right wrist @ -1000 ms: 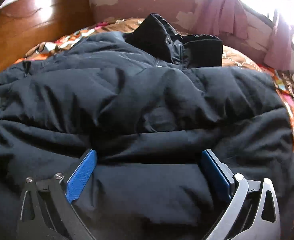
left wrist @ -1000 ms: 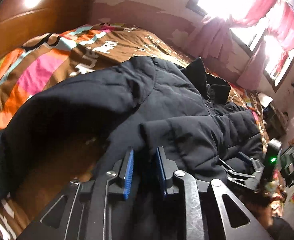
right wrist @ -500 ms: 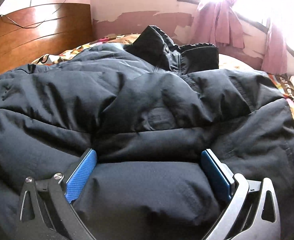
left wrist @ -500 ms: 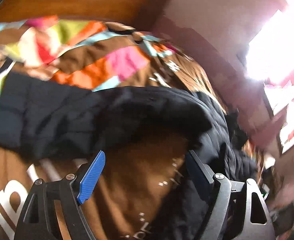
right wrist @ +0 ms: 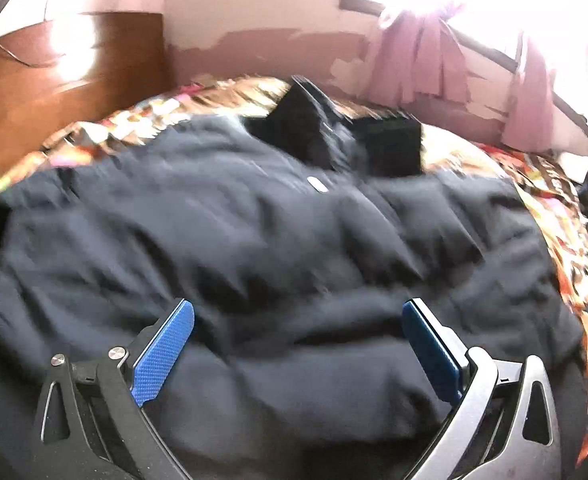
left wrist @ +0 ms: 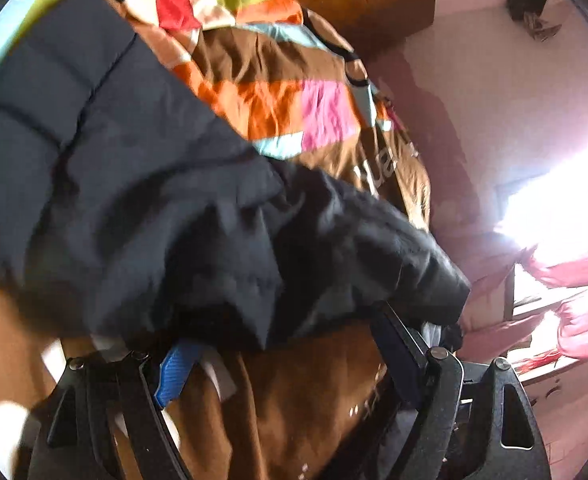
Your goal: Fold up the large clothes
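A large black padded jacket (right wrist: 278,240) lies spread over a bed, collar (right wrist: 333,132) at the far end. My right gripper (right wrist: 297,336) is open, its blue pads (right wrist: 162,352) resting wide apart over the jacket's lower part. In the left wrist view a sleeve or side part of the jacket (left wrist: 142,184) drapes over the bedspread. My left gripper (left wrist: 282,356) is open at the edge of that fabric, which hangs over the fingertips and hides them in part.
The bed has a patchwork bedspread (left wrist: 286,100) in brown, orange and pink. A wooden headboard (right wrist: 54,80) stands at the left. A bright window with pink curtains (right wrist: 425,64) is on the far wall.
My left gripper opened, let go of the jacket fabric and swung left toward the sleeve side. My right gripper stayed open and lifted slightly back over the jacket.
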